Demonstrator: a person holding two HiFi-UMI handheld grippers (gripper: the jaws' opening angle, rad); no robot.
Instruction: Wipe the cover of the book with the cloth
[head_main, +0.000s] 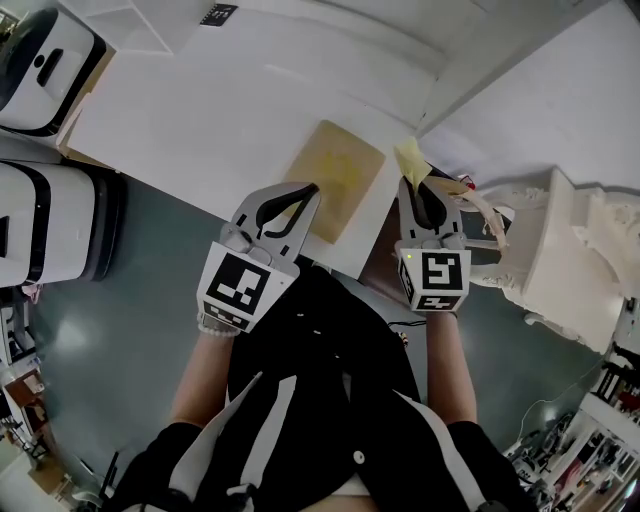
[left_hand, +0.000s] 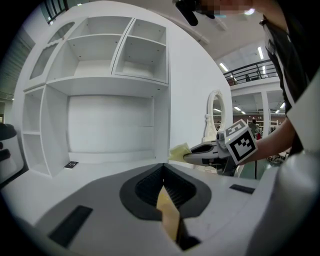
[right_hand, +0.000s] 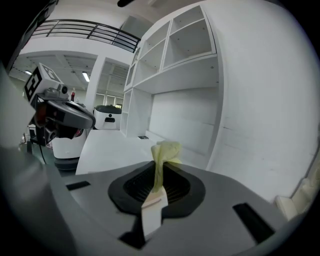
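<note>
Bright even indoor light, soft shadows; fisheye edges warped, dark vignette; nearest foreground perhaps blurred.

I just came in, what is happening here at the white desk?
A person holds a gripper in each hand over the desk. The left gripper is shut on the edge of a tan book at the desk's front edge. The right gripper pinches a yellow cloth beside the book's right side. The cloth is not yet on the cover.
</note>
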